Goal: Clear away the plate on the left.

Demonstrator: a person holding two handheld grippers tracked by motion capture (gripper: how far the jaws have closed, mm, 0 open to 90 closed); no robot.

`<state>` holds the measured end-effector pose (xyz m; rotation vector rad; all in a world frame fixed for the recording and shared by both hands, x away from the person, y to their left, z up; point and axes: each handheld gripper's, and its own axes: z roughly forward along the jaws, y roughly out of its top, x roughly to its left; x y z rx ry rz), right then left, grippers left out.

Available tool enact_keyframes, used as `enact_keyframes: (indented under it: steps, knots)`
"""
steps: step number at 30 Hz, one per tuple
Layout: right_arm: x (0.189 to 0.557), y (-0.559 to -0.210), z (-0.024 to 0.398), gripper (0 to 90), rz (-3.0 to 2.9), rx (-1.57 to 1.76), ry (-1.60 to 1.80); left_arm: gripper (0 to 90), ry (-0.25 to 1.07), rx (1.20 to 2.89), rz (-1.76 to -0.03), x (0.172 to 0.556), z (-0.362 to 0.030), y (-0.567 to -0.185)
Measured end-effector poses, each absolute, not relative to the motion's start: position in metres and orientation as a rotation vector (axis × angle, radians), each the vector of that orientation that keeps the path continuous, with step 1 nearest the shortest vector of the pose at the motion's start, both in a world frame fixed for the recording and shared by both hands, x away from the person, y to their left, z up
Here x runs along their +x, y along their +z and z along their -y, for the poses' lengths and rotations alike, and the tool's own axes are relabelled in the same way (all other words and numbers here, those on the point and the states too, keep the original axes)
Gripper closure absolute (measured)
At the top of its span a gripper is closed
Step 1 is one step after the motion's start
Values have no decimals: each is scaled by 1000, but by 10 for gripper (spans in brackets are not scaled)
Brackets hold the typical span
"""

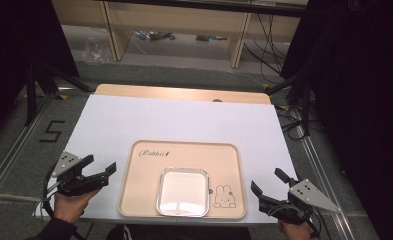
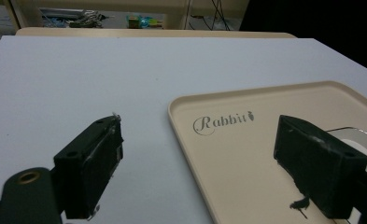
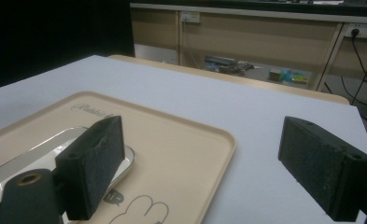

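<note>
A beige tray (image 1: 149, 200) printed "Rabbit" with a rabbit drawing lies on the white table sheet (image 1: 184, 120) near the front edge. A small square metal dish (image 1: 183, 191) rests on the tray's front middle. My left gripper (image 1: 100, 165) hovers just left of the tray, open and holding nothing. My right gripper (image 1: 268, 182) hovers off the tray's right front corner, open too, nothing between its jaws. In the left gripper view the tray (image 2: 246, 154) and the dish's rim (image 2: 354, 135) lie ahead between wide-apart jaws. In the right gripper view the tray (image 3: 181, 144) and dish (image 3: 41, 154) lie at the left.
The white sheet covers a wooden table whose far edge (image 1: 184, 92) shows. Black tripod legs (image 1: 34, 90) stand on the floor at the left, cables (image 1: 294, 125) lie at the right, and wooden shelving (image 1: 184, 25) stands behind.
</note>
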<state>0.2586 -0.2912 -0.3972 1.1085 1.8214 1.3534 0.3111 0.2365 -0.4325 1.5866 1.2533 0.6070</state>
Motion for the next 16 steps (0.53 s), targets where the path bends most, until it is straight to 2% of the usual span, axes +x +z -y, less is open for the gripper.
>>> enact_keyframes:
  steps: [16]
  knots:
    - [259, -397, 291, 151, -1821, 1106, 1356, 149, 608, 1612, -1241, 311, -234, -433]
